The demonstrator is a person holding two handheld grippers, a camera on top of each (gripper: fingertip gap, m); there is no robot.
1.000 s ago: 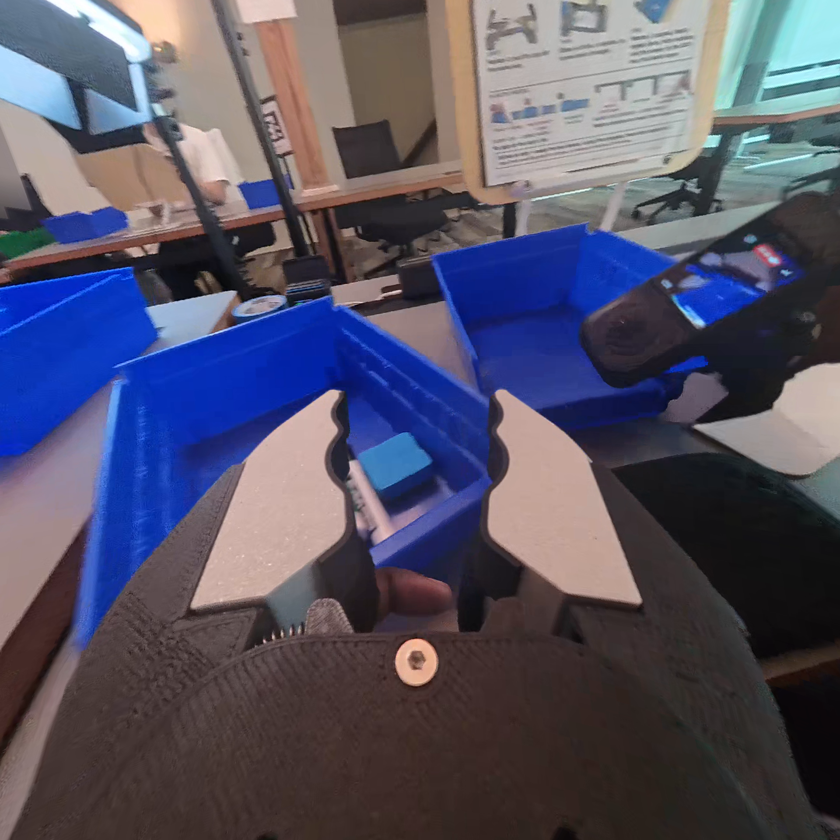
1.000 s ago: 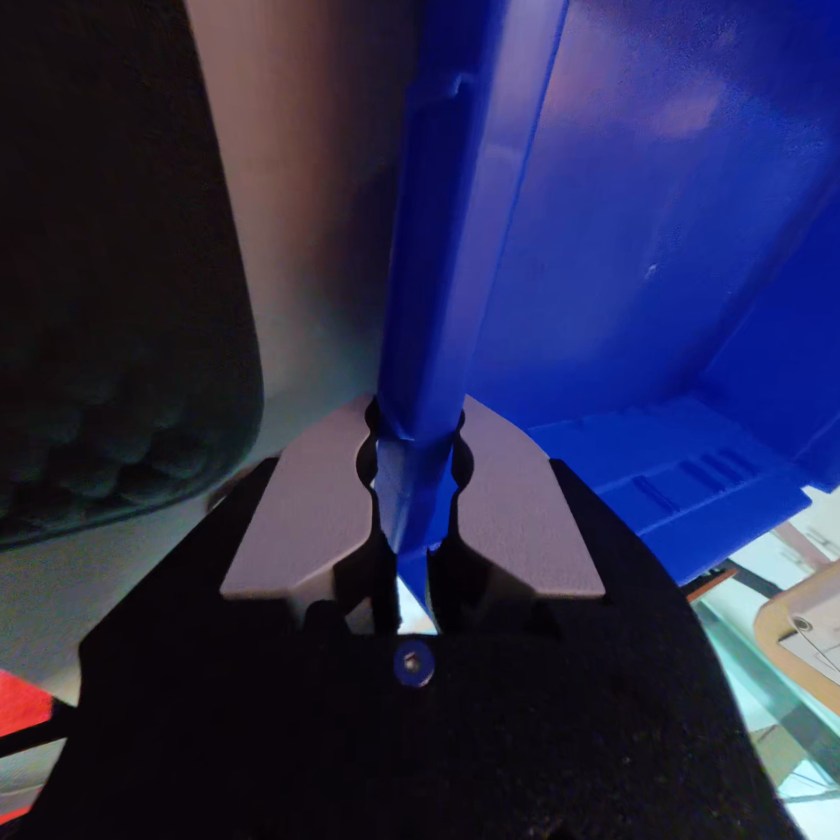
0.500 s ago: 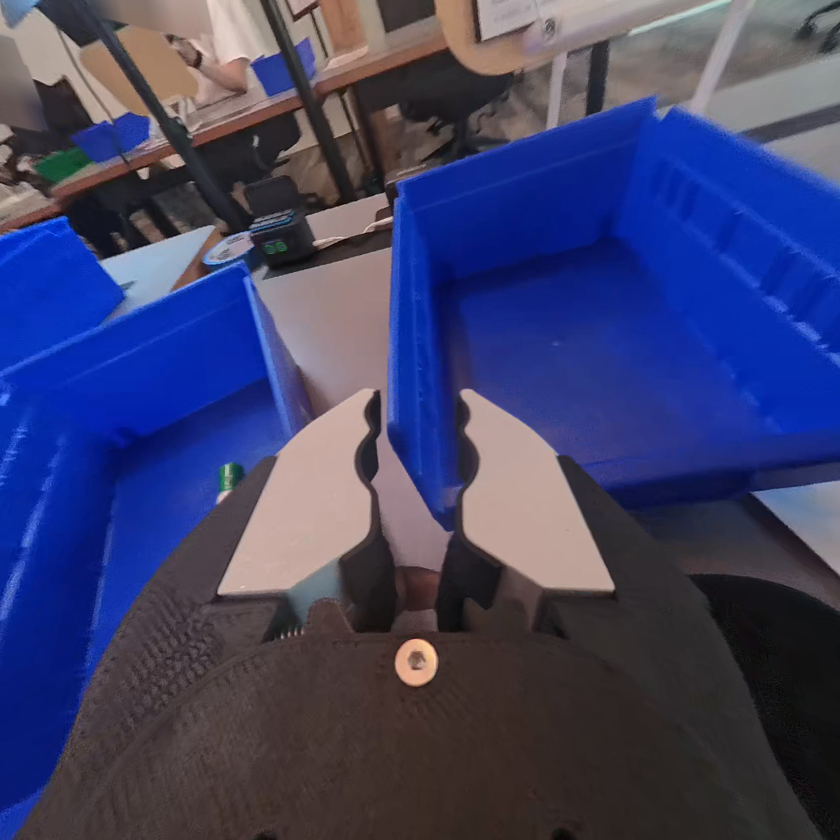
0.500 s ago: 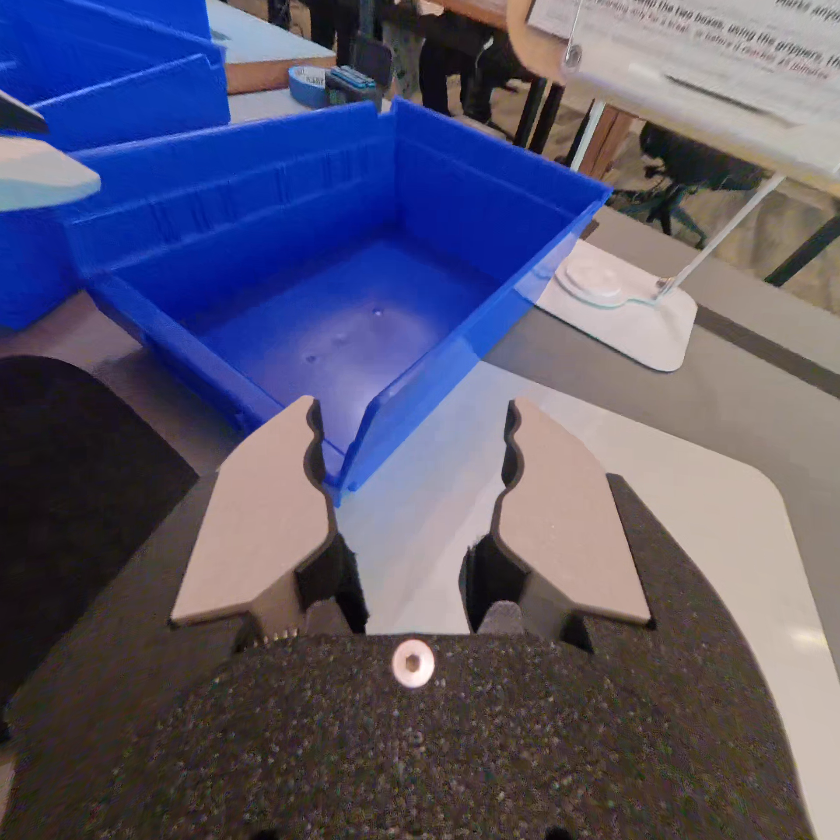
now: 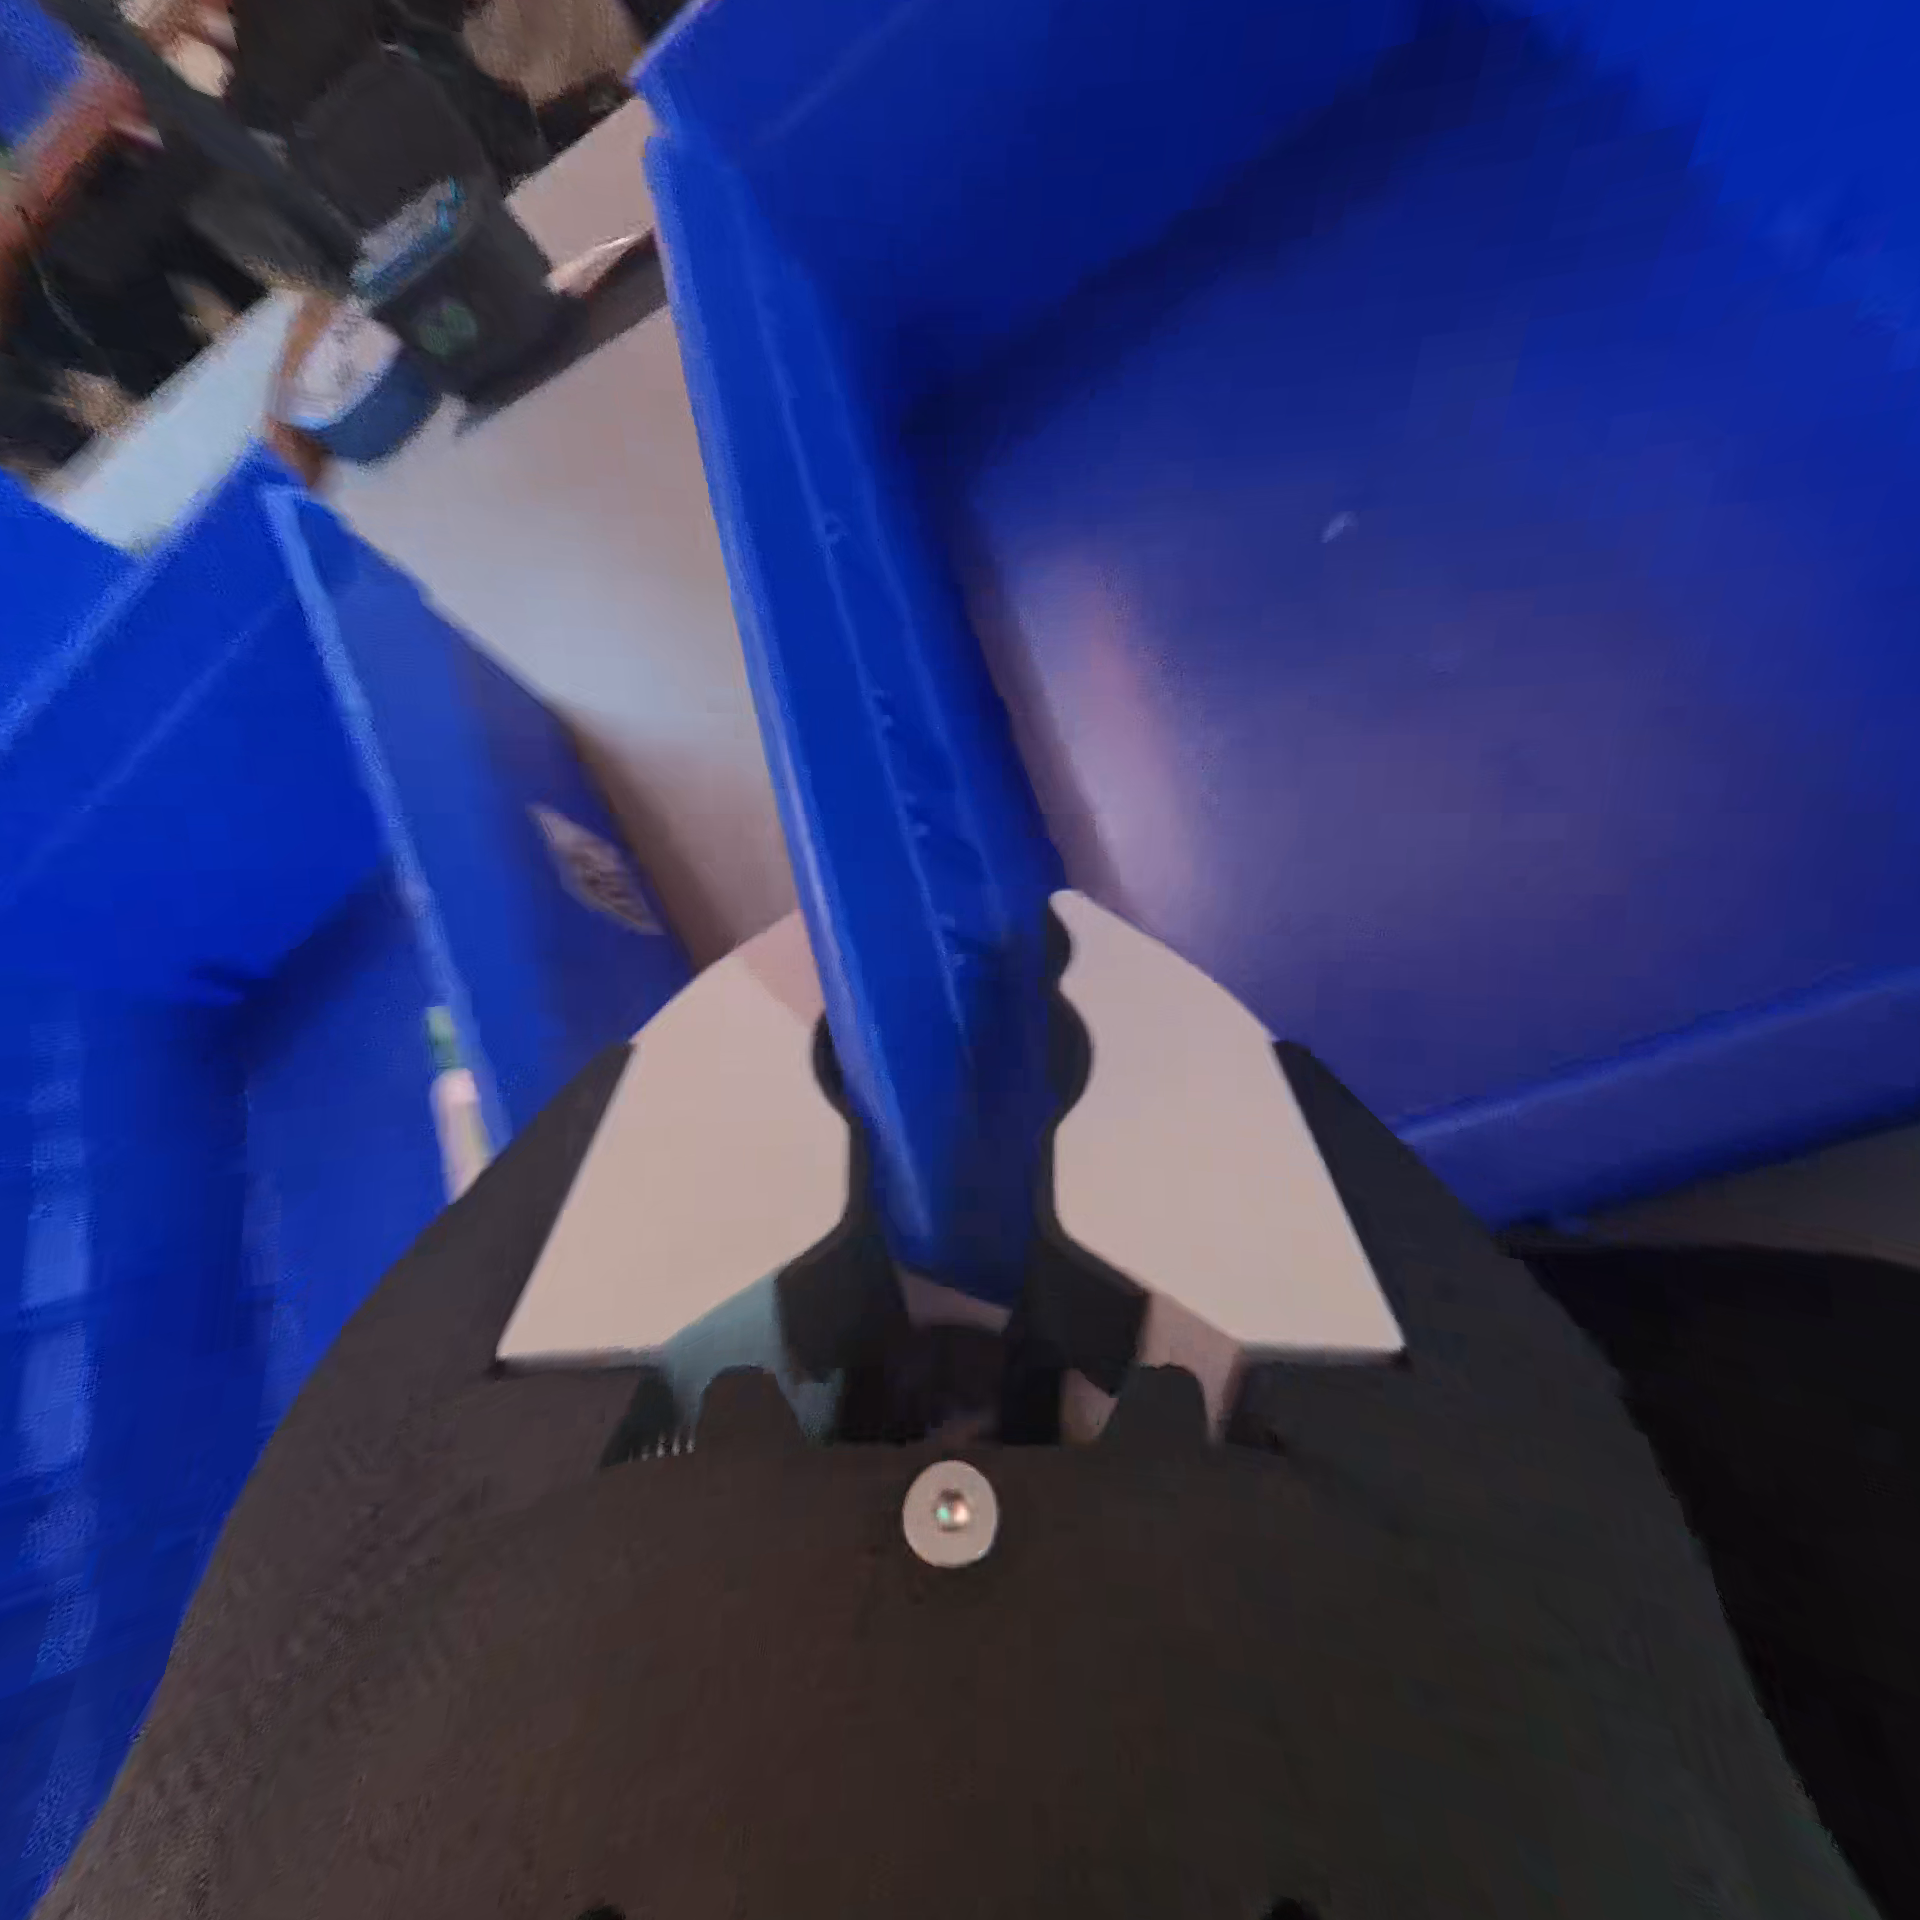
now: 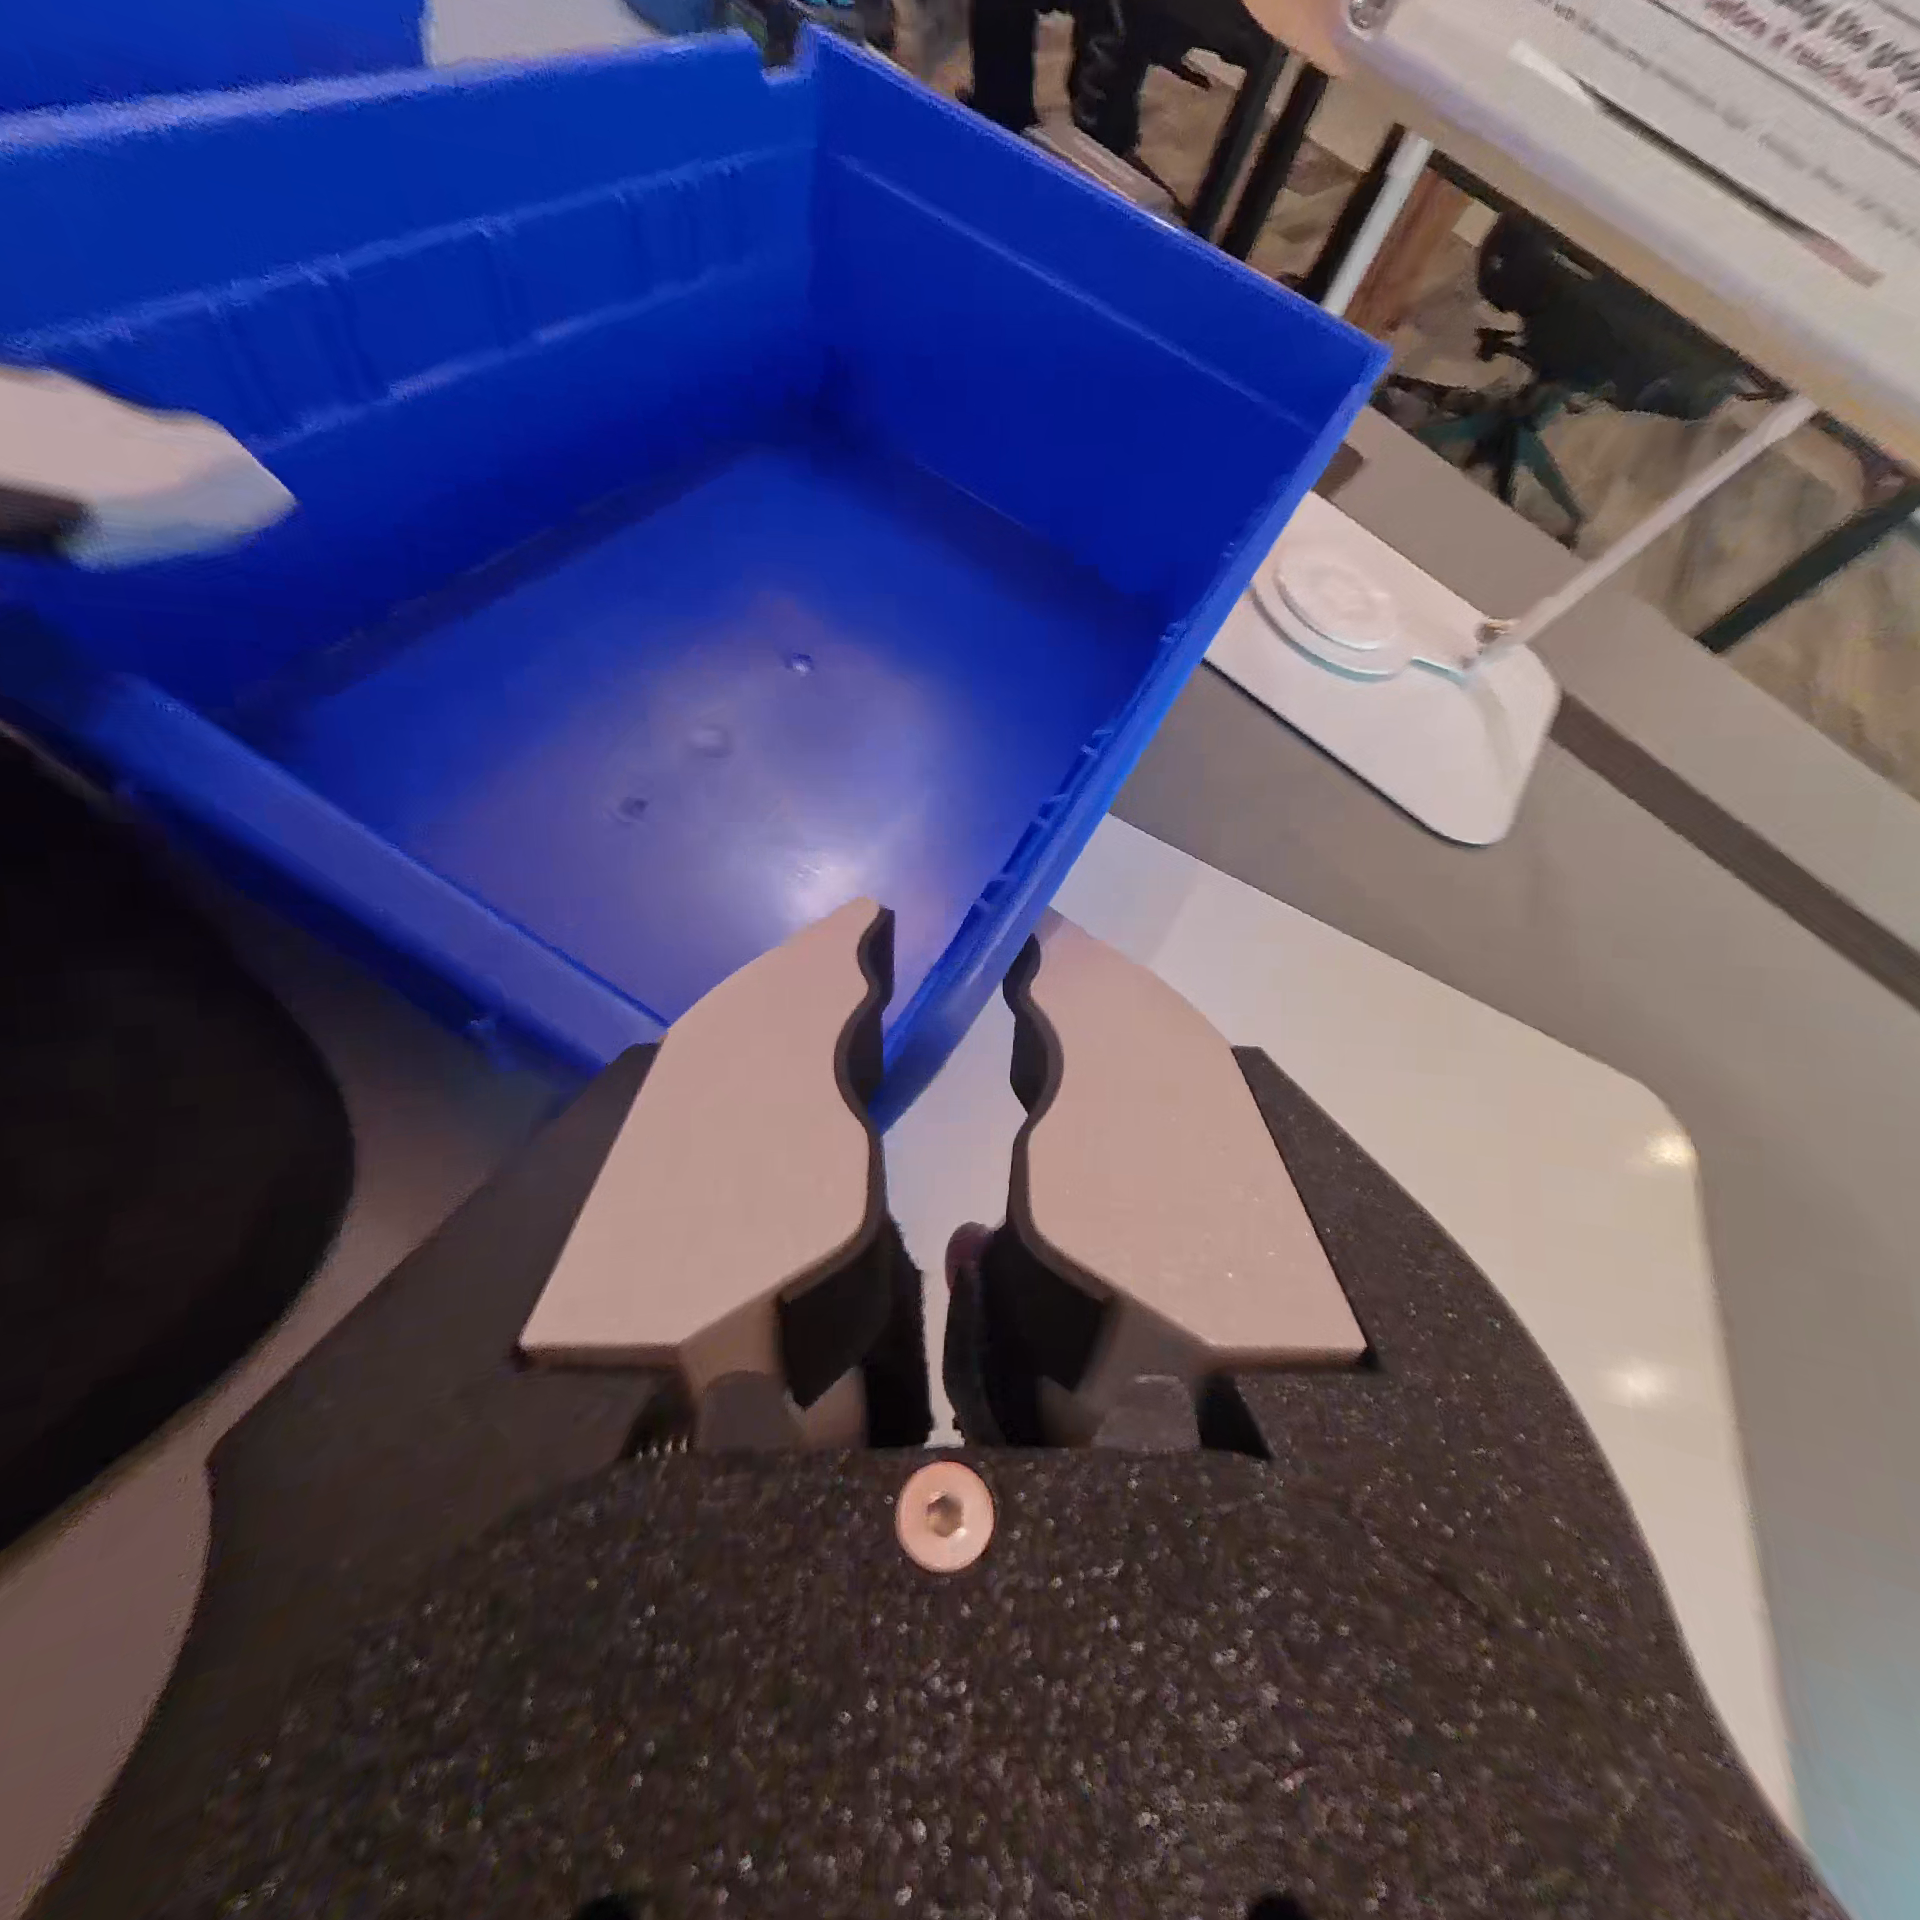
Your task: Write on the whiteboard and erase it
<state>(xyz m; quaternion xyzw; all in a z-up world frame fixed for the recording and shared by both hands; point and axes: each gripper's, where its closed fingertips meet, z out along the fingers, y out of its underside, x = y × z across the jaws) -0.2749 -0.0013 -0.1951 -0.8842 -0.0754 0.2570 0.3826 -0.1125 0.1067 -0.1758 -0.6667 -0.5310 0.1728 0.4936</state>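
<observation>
Bins fill both views: at far left a second blue bin [image 5: 208, 831], with what may be a marker [image 5: 457, 1101] blurred inside, stands beside the empty blue bin [image 6: 727, 675]. Left gripper [image 5: 940, 1081] is clenched on that empty bin's left wall, while the right gripper [image 6: 945, 997] straddles its right wall, jaws narrowed but apparently not yet touching. Whiteboard [image 6: 1403, 1195] lies flat on the counter [image 6: 1714, 935], under the bin's right corner and directly ahead of the right gripper, so the bin probably has to go first.
</observation>
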